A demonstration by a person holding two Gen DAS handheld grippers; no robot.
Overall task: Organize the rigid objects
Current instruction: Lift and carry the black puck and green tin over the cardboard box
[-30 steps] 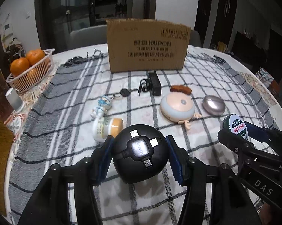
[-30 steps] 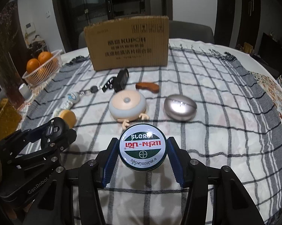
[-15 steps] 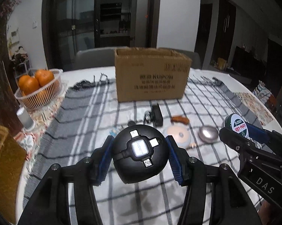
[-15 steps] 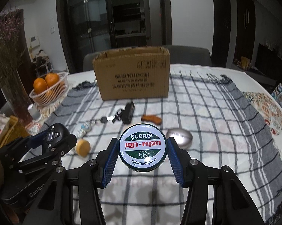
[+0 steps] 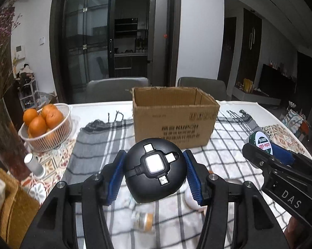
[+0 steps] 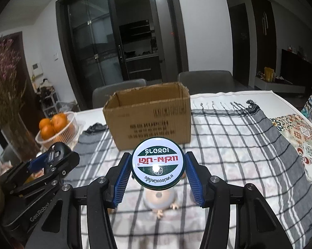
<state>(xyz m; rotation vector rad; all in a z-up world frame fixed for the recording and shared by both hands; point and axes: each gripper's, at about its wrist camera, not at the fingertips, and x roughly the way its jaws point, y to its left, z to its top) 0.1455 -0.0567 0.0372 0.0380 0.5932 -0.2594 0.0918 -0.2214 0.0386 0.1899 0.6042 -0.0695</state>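
My left gripper (image 5: 155, 173) is shut on a black round cable hub (image 5: 155, 169), held high above the table. My right gripper (image 6: 158, 170) is shut on a round green-and-white balm tin (image 6: 158, 167), also lifted. Each gripper shows in the other's view: the right gripper (image 5: 259, 147) with the tin at the right, the left gripper (image 6: 52, 157) with the hub at the left. An open cardboard box (image 5: 174, 116) stands upright at the far middle of the table, also in the right wrist view (image 6: 149, 120); its inside is mostly hidden.
A checked cloth (image 6: 239, 155) covers the table. A small bottle with an orange cap (image 5: 142, 221) and a round pink light (image 6: 159, 199) lie below the grippers. A white basket of oranges (image 5: 46, 124) and a glass vase (image 5: 4, 145) stand at left. Two chairs stand behind the table.
Both grippers have risen with their objects and tilted up, so the box's open top now shows. The items on the cloth have dropped low in the views.
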